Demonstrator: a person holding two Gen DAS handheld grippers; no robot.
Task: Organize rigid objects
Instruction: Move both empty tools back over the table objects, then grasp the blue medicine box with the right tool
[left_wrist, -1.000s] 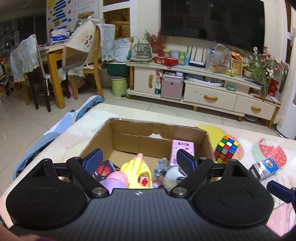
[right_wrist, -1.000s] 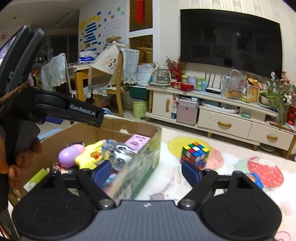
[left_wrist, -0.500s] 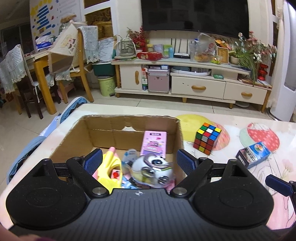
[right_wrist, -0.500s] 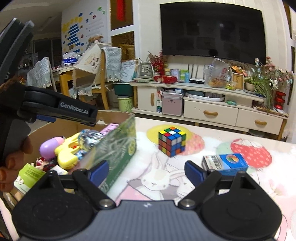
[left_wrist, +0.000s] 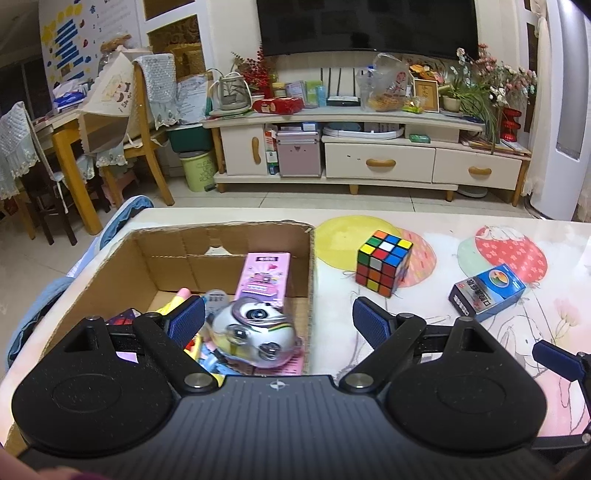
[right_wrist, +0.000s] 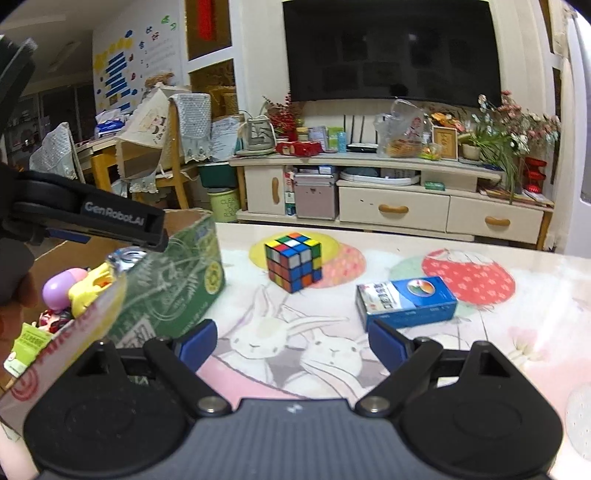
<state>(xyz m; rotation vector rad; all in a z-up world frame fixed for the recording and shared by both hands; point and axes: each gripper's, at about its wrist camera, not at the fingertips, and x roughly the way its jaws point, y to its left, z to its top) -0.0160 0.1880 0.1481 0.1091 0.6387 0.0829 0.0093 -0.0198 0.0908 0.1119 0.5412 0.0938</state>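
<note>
Two grippers hang over a table covered with a rabbit-and-balloon cloth, and neither holds anything. The left gripper has its jaws spread wide; its left finger sits above the inside of an open cardboard box and its right finger is out over the cloth, so the box's right wall runs between them without either pad touching it. Just ahead of the left finger, inside the box, lies a round white toy with a big eye, and beyond that a pink carton stands leaning against the far wall; a yellow toy pokes out behind the left pad. Ahead and to the right of this gripper, out on the cloth, stands a puzzle cube, and farther right lies a blue box. The right gripper is also spread wide, with bare cloth between its pads. The blue box lies just beyond its right finger, close but not touching. The puzzle cube stands farther ahead, roughly centred between the fingers. To the left of the right gripper is the green printed outer side of the cardboard box, with a pink egg-shaped toy and the yellow toy visible over its rim, and the left gripper's arm crossing above them.
</note>
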